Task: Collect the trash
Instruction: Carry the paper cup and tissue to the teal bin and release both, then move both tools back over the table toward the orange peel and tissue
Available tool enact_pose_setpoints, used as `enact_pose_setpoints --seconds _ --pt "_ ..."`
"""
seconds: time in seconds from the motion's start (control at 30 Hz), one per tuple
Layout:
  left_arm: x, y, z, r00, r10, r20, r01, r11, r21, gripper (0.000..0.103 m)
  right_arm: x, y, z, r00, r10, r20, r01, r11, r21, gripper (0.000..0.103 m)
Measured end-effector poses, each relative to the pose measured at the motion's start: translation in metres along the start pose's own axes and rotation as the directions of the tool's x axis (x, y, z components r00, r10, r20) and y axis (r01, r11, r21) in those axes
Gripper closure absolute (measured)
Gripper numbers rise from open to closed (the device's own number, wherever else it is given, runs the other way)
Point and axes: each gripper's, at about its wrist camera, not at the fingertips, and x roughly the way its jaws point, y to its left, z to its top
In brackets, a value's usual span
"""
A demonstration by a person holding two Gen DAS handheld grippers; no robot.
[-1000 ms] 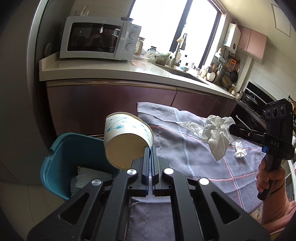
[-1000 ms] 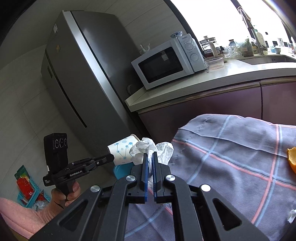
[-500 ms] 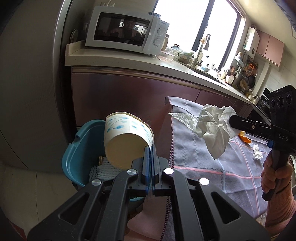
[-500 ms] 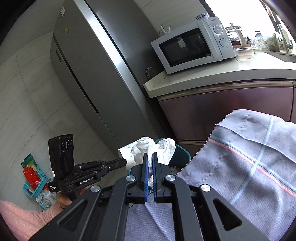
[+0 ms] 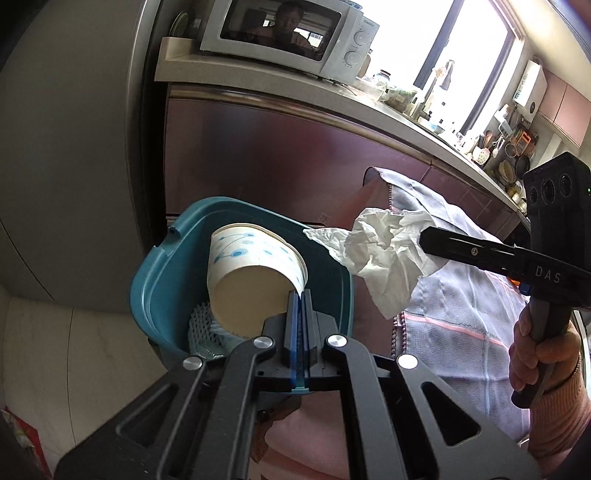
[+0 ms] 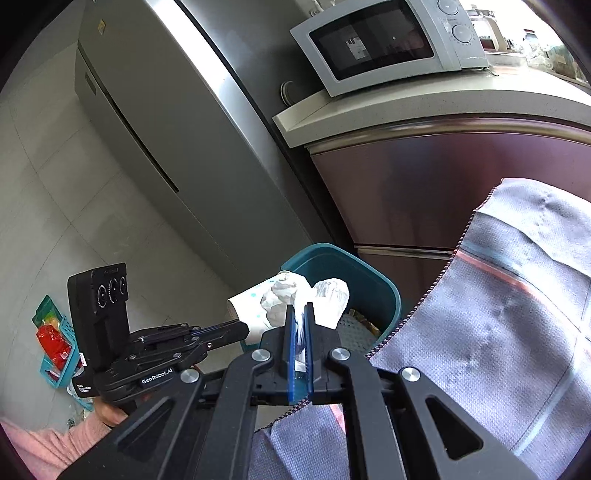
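Note:
My left gripper point(image 5: 300, 295) is shut on the rim of a white paper cup with blue dots point(image 5: 251, 277), which hangs on its side over the teal trash bin point(image 5: 162, 266). In the right wrist view the same cup point(image 6: 247, 310) sits at the left gripper's tip above the bin point(image 6: 373, 284). My right gripper point(image 6: 300, 308) is shut on a crumpled white tissue point(image 6: 295, 299). From the left wrist view that tissue point(image 5: 384, 258) dangles at the bin's right rim, beside the cup.
White netting and other waste point(image 5: 201, 332) lie in the bin. A grey checked cloth point(image 6: 498, 332) covers the table to the right. A steel fridge point(image 6: 166, 140) and a dark cabinet point(image 5: 295, 162) with a microwave point(image 5: 288, 33) stand behind the bin.
Both grippers have moved left and down toward the bin. The cup now hangs over the bin's opening and the tissue has come off the table to the bin's rim.

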Motion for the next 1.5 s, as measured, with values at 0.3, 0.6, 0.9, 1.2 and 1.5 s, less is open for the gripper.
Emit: enact_pose_setpoints --seconds 0.3,0.6,0.9,1.2,1.5 --pt "0.021 0.008 -0.005 0.999 0.029 -0.035 -0.029 0.999 -0.014 0.101 0.032 -0.002 0.007 0.997 -0.048 -0.059 0.048 0.999 0.004 0.099" --pt "0.039 0.017 -0.007 0.996 0.052 -0.072 -0.055 0.998 -0.036 0.100 0.057 -0.010 0.012 0.989 -0.108 -0.096 0.112 0.993 0.032 0.094" --pt "0.041 0.009 -0.010 0.997 0.034 -0.067 -0.036 0.999 -0.026 0.100 0.052 -0.019 0.002 0.990 -0.103 -0.093 0.108 0.993 0.049 0.092" --pt "0.022 -0.024 -0.007 0.999 -0.034 -0.006 0.034 0.999 0.036 0.083 0.009 -0.018 -0.017 0.996 -0.087 -0.022 0.088 0.995 0.036 0.085" --pt "0.012 -0.090 -0.008 0.990 -0.139 0.033 0.132 0.978 0.161 0.061 -0.067 -0.030 -0.047 0.983 -0.153 0.105 0.147 0.987 0.063 0.076"
